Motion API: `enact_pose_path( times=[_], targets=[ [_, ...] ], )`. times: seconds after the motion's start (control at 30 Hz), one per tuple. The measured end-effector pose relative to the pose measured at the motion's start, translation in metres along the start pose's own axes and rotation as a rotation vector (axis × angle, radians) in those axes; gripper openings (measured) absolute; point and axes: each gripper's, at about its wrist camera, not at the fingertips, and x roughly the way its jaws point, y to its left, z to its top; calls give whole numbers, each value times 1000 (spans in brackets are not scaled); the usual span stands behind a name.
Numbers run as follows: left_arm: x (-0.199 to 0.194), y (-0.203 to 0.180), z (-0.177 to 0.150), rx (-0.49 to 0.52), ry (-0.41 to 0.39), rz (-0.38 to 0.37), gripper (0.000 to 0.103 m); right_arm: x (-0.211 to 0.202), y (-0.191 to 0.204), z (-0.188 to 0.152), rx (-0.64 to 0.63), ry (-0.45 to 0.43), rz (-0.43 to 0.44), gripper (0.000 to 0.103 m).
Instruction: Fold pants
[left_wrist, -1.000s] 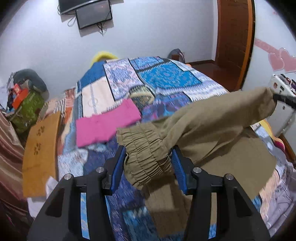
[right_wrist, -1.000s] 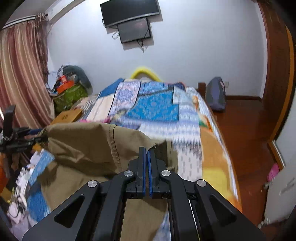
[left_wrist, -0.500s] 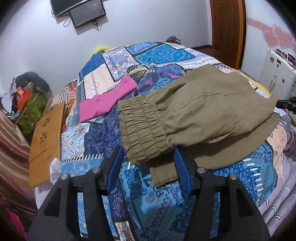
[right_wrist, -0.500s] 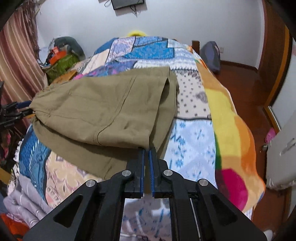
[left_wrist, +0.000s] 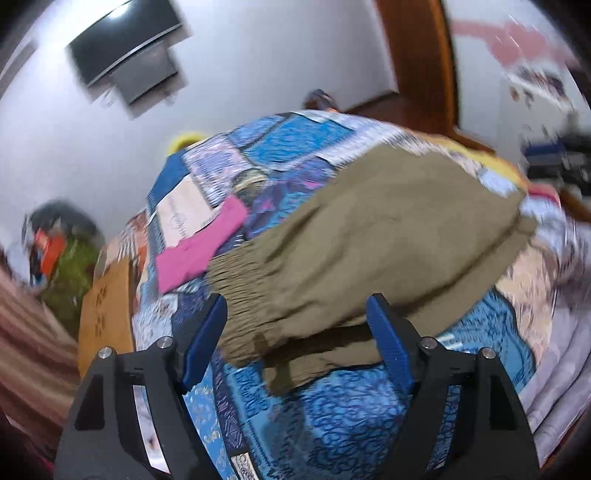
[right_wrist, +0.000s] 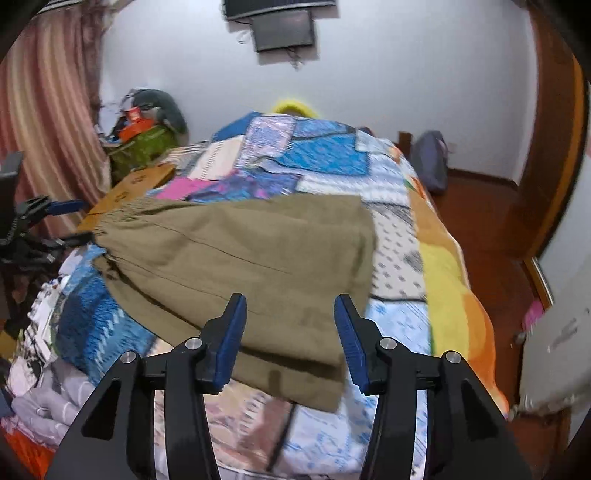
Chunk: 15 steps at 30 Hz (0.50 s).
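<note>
In left view, pink cloth (left_wrist: 201, 246) beside pants (left_wrist: 369, 236).

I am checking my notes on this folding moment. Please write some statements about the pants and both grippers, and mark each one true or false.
1. The left gripper is open. True.
2. The right gripper is shut on the pants. False: its jaws stand apart, gripping nothing.
3. The pants lie folded on the patchwork bedspread. True.
4. The pink cloth lies on top of the pants. False: it lies beside them, past the waistband.
5. The pants are blue. False: they are olive brown.
</note>
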Motion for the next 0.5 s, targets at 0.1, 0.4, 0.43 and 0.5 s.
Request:
enact_pose_path(
  times=[0.1, 0.4, 0.43, 0.5],
  targets=[
    [16, -23, 0, 67, 51, -21, 80, 15, 19, 2, -41, 17, 39, 46],
    [37, -30, 16, 44, 65, -61, 78, 61, 62, -7, -145, 115, 94, 48],
    [36, -28, 17, 35, 61, -74, 75, 64, 65, -7, -156, 121, 101, 51],
    [34, -21, 22, 6, 55, -114, 70, 71, 71, -6, -184, 129, 112, 51]
  ],
)
